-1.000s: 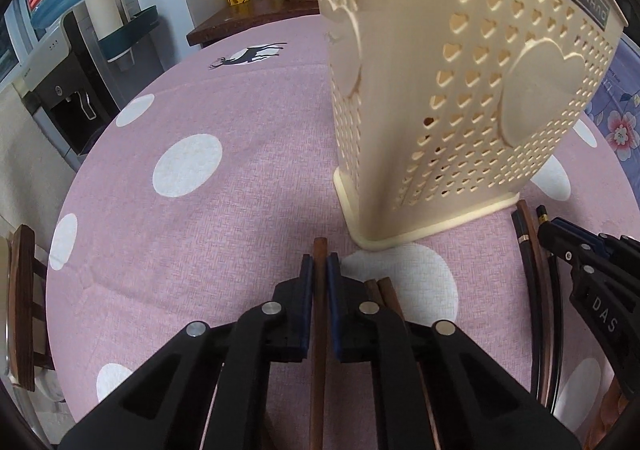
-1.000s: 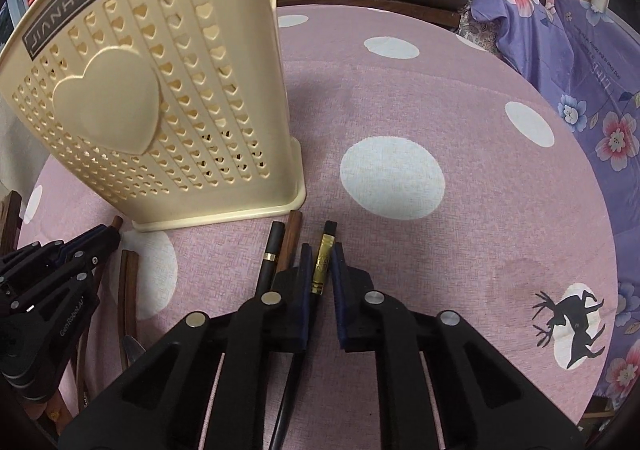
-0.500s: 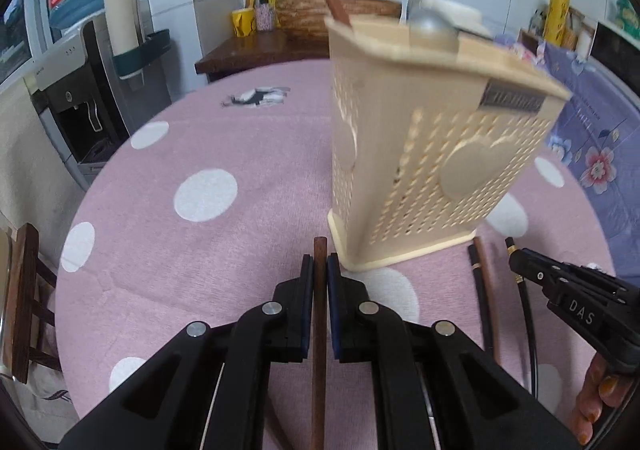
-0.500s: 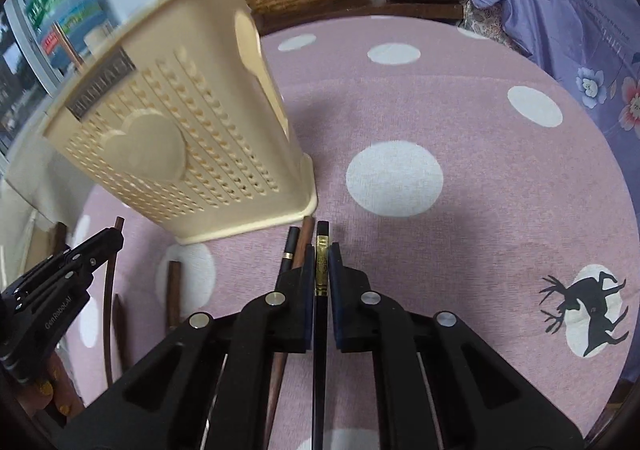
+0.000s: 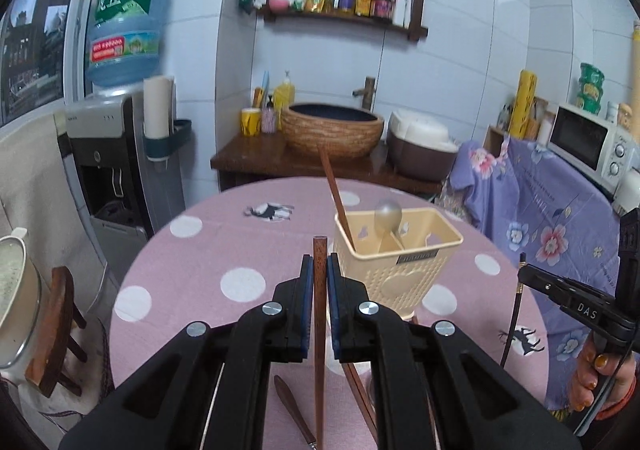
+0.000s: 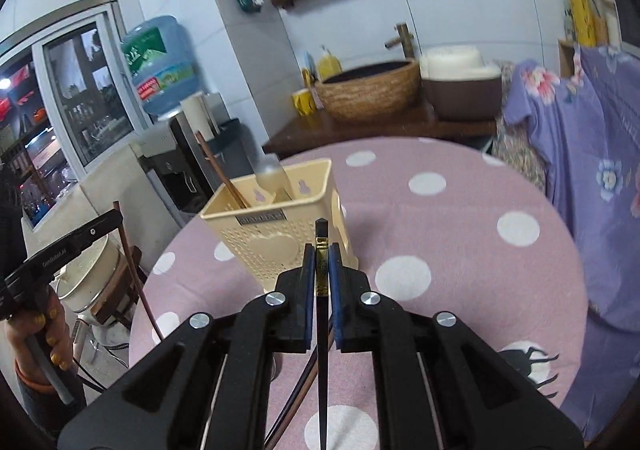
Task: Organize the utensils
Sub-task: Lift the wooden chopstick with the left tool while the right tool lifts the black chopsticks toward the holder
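So far the cream holder (image 5: 400, 262) ahead of both grippers carries only part of the load: a brown chopstick (image 5: 334, 193) leans out of its left compartment and a pale spoon (image 5: 388, 215) stands behind it. The left gripper (image 5: 319, 290) is pinched on a reddish-brown chopstick (image 5: 319, 330), raised clear of the pink dotted counter (image 5: 192, 282), with the holder just to its right and beyond. The right gripper (image 6: 321, 282) is clamped on a black chopstick with a gold band (image 6: 321, 270), the holder directly ahead and slightly left. Both sticks have yet to go in. Below the left gripper more utensils lie on the counter, including a small brown-handled piece (image 5: 294, 414) and another chopstick (image 5: 358, 390), so the sorting looks well short of finished.
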The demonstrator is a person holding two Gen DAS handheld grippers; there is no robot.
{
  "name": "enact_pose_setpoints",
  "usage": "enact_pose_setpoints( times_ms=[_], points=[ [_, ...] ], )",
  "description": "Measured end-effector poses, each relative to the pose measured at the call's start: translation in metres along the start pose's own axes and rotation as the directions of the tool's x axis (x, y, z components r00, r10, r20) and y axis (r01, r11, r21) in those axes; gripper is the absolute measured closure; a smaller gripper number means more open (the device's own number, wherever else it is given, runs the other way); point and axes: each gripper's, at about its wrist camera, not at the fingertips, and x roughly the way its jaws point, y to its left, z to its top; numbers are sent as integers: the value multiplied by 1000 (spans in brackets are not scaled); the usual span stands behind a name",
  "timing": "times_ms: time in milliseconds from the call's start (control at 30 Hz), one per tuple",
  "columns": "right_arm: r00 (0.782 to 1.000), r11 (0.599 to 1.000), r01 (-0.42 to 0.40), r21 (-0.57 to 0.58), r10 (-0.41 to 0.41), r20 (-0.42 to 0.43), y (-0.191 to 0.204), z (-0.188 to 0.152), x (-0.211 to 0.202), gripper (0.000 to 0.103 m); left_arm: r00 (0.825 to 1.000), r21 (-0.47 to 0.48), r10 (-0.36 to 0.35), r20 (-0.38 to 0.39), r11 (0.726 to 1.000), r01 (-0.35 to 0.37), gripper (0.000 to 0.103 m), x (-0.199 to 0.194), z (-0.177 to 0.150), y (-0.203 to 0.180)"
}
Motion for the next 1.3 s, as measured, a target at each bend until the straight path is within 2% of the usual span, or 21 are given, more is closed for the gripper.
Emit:
enact_pose_setpoints(
  times_ms=[300, 667, 800, 933, 1100, 1200, 1300],
  points=[
    [998, 999, -11, -30, 12, 55, 3, 12, -27, 95, 999, -3, -13, 40, 1000, 13, 95, -12, 10, -2],
    [998, 997, -3, -71, 7, 59, 10, 19, -32, 95, 997, 11, -21, 79, 1000, 20, 95, -22, 20, -8],
    [998, 997, -27, -79, 32, 62, 13, 29, -37, 95, 995, -7, -57, 86, 998, 58, 95, -27, 31, -7],
    [994, 994, -67, -82, 74, 81, 20, 53, -47, 95, 987, -24, -92, 129, 995, 95, 95, -40, 56, -7],
    [976, 991, -66, -114, 88, 200, 40, 100, -67, 95, 969, -44, -132, 210, 989, 145, 95, -51, 103, -15],
    [959, 993, -56, -108, 84, 271, 50, 133, -71, 95, 953, -52, -93, 290, 992, 113, 95, -49, 130, -22],
    [945, 995, -14, -100, 46, 323, 56, 153, -63, 95, 943, -81, -68, 327, 992, 100, 95, -37, 146, -26]
  ],
)
